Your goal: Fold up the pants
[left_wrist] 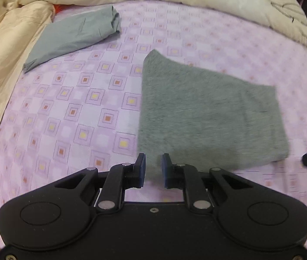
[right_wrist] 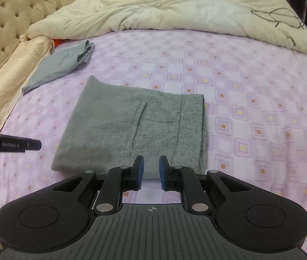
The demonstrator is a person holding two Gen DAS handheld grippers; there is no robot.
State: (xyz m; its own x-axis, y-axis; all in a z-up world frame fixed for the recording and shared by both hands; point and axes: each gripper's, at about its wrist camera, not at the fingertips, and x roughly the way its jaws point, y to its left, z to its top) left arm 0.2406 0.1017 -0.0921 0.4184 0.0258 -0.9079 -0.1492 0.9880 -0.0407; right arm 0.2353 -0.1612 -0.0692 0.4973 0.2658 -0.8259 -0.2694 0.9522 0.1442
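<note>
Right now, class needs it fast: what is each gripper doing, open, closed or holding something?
Left gripper: jaws open, holding nothing, at the near edge of the folded grey pants.
Right gripper: jaws open, holding nothing.

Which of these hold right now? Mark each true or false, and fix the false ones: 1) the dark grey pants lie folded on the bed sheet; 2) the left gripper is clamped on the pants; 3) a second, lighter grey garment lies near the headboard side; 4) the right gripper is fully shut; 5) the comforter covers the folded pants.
1) True: the dark grey pants lie folded in a compact rectangle on the bed sheet.
2) False: the left gripper is open and holds nothing.
3) True: the lighter grey garment lies apart from the pants, toward the headboard.
4) False: the right gripper is open, with a gap between its pads.
5) False: the comforter is bunched at the bed's far side, clear of the pants.
</note>
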